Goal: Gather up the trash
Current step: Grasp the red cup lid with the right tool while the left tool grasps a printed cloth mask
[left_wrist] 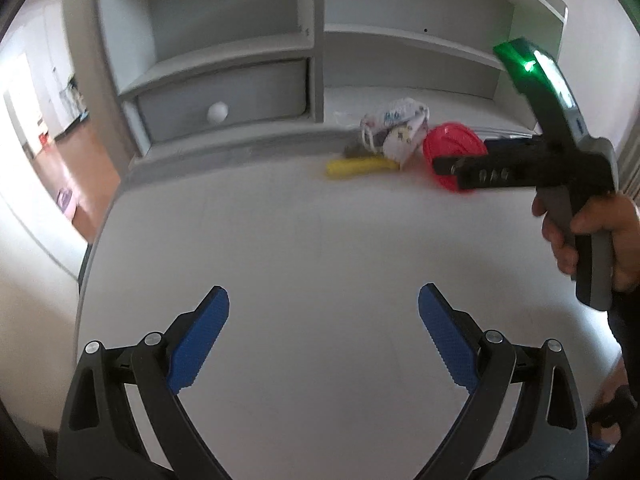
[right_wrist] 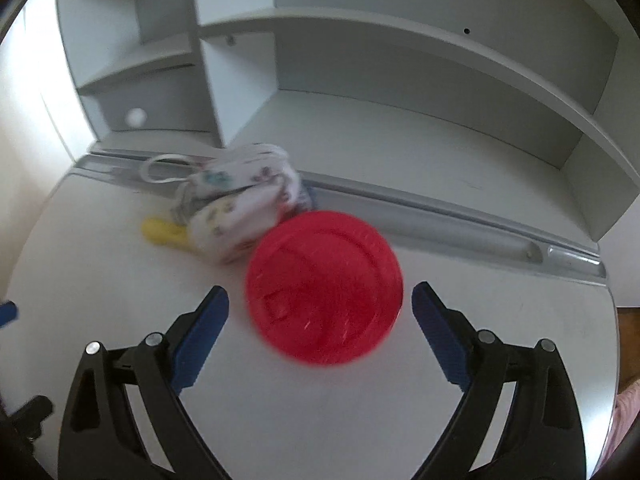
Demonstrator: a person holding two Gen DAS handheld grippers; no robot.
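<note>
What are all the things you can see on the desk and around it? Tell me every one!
lid: one, red, round, flat on the desk between the open right fingers
face masks: a crumpled bunch, white with small prints, behind the lid
yellow thing: one, partly under the masks; too blurred to name
desk: one, white, with shelves at the back
drawer: one, grey, white round knob, shut, under the left shelf
left hand-held gripper: one, black with blue pads, open over bare desk
right hand-held gripper: one, same colours, open around the lid
hand: one, gripping the right handle
</note>
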